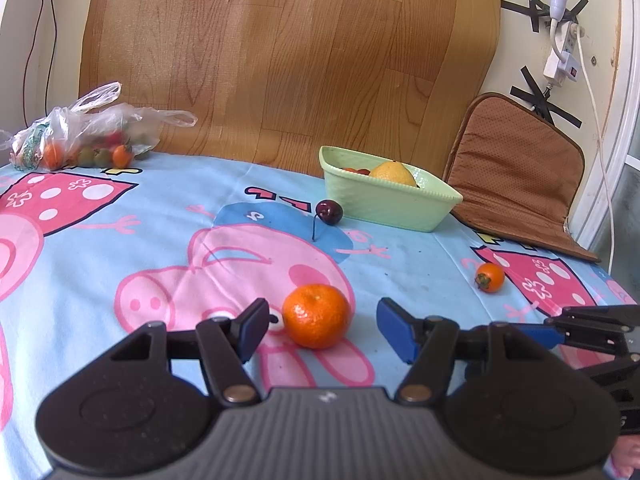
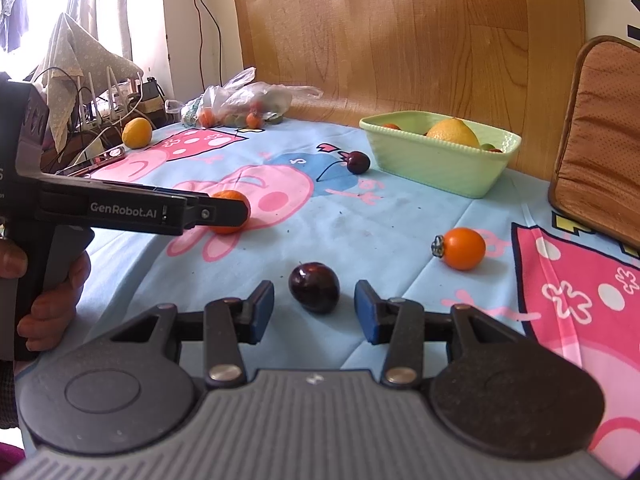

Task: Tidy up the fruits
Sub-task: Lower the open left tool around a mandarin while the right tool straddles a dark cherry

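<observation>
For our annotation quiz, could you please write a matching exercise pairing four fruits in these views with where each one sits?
Things:
1. mandarin
2. stemless cherry
3. lemon
4. stemmed cherry

Places:
A. inside the green basket
B. between the open jaws of the right gripper
C. on the cloth beside the basket
D. between the open jaws of the left gripper

Pairs: 1-D, 2-B, 3-A, 4-C

A cartoon-pig cloth covers the counter; a brown cushion leans at its far right; a wood-grain board stands behind; a white power strip hangs on the wall.
</observation>
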The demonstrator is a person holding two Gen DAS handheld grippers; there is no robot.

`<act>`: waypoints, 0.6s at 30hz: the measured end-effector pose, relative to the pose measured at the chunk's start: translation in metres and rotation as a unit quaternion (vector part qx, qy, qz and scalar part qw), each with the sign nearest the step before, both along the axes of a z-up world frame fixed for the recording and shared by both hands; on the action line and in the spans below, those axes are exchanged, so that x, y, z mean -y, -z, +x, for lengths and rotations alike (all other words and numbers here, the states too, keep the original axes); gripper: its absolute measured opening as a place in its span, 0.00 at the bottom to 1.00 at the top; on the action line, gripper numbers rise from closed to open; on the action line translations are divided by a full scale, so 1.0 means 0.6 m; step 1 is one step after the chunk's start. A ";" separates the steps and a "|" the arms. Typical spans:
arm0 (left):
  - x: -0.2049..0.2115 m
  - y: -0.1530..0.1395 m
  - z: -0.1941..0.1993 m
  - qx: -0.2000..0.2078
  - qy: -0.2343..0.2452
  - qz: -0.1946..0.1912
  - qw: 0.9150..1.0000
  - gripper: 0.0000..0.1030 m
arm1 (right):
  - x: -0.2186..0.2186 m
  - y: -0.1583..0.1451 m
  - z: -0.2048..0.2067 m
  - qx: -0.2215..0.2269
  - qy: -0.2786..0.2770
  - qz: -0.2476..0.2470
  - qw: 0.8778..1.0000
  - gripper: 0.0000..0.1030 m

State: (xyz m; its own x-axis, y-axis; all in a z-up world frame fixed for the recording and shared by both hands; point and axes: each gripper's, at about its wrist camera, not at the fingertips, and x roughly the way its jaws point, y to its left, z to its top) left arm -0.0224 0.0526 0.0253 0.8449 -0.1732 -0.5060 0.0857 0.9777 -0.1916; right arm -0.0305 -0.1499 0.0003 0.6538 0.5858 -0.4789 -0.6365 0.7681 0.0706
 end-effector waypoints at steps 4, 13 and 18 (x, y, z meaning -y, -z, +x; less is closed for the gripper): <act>0.001 0.000 0.001 -0.002 0.000 0.002 1.000 0.59 | 0.000 -0.001 -0.002 0.003 0.002 0.001 1.000 0.46; 0.000 0.000 0.001 -0.001 0.000 0.001 1.000 0.59 | 0.000 -0.001 -0.004 0.004 0.003 0.001 1.000 0.46; 0.000 0.000 0.000 0.001 -0.001 0.001 1.000 0.59 | 0.000 -0.001 -0.004 0.004 0.004 0.002 1.000 0.47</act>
State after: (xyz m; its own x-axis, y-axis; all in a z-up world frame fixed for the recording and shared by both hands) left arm -0.0222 0.0524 0.0254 0.8460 -0.1716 -0.5048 0.0850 0.9781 -0.1901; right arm -0.0326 -0.1498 0.0011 0.6619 0.5826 -0.4718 -0.6313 0.7725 0.0683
